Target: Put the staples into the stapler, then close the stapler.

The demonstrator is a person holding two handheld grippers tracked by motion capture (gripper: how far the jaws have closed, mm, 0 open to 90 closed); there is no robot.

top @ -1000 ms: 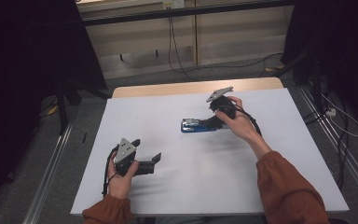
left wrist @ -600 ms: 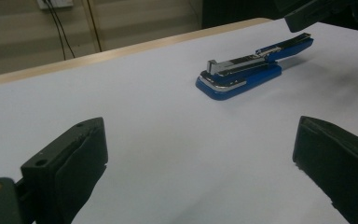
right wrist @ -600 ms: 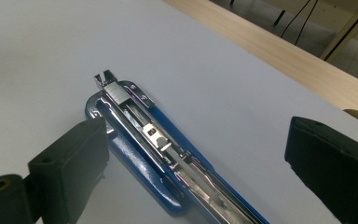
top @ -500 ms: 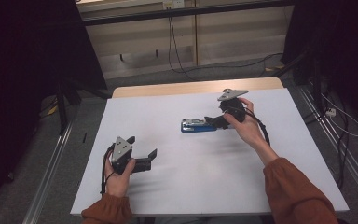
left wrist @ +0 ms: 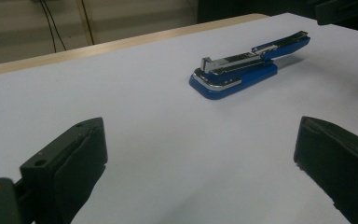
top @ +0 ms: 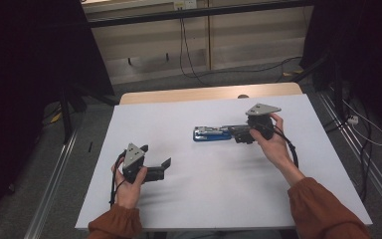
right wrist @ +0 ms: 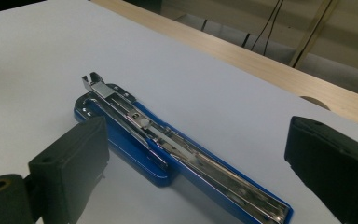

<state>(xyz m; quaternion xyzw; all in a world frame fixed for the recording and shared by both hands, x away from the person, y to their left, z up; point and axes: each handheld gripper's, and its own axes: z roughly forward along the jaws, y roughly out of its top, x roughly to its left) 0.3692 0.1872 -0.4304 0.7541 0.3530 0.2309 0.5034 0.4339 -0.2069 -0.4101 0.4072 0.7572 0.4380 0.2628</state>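
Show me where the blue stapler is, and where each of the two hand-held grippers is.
blue stapler (left wrist: 235,74): left gripper view, on its blue base.
left gripper (top: 166,163): high view, between its open jaw tips.
right gripper (top: 232,132): high view, between its jaw tips at the stapler.

There is one blue stapler (top: 212,133) near the middle of the picture. There are two grippers, one (top: 160,170) at lower left and one (top: 238,134) at right. One white table (top: 204,199).

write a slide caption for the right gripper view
Open right gripper poised over a blue stapler lying swung open on the white table.
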